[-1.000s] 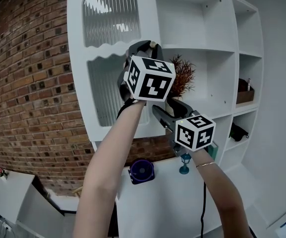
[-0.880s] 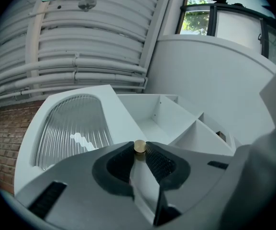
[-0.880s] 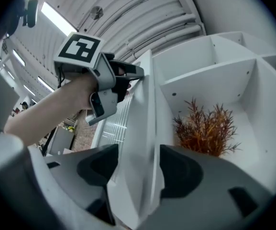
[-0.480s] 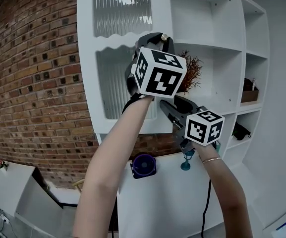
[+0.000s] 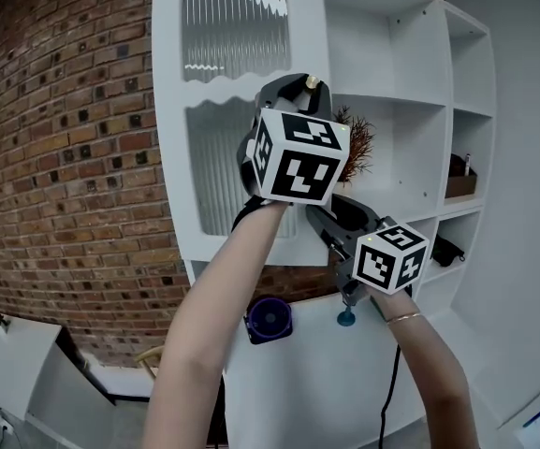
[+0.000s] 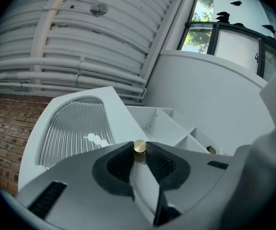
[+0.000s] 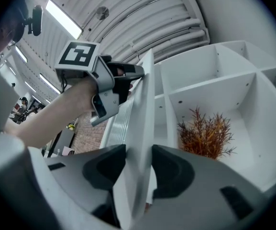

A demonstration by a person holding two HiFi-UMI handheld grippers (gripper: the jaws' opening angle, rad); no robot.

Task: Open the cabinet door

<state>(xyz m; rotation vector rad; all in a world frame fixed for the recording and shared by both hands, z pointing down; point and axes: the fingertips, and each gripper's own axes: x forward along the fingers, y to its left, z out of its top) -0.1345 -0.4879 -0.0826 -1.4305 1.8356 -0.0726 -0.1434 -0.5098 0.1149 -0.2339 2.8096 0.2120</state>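
The white cabinet door [image 5: 241,73] with ribbed glass panes stands swung out from the shelf unit. My left gripper [image 5: 293,87] is shut on the door's free edge, right at the small brass knob [image 5: 313,81]. In the left gripper view the knob [image 6: 139,146] sits between the tips of that gripper [image 6: 139,153]. Lower on the same edge, my right gripper [image 5: 323,215] straddles the door. Its jaws [image 7: 138,159] are closing, with the door edge [image 7: 145,104] between them and a sliver of gap still at the pads.
Open shelves hold a dried reddish plant [image 5: 356,148], a box [image 5: 461,181] and a dark object [image 5: 447,249]. On the white counter below stand a purple round thing [image 5: 270,318] and a small blue figure [image 5: 346,318]. A brick wall [image 5: 64,157] lies behind the door.
The door and my left gripper have shifted slightly right in the head view. My right gripper has moved in closer to the door's edge below the left one.
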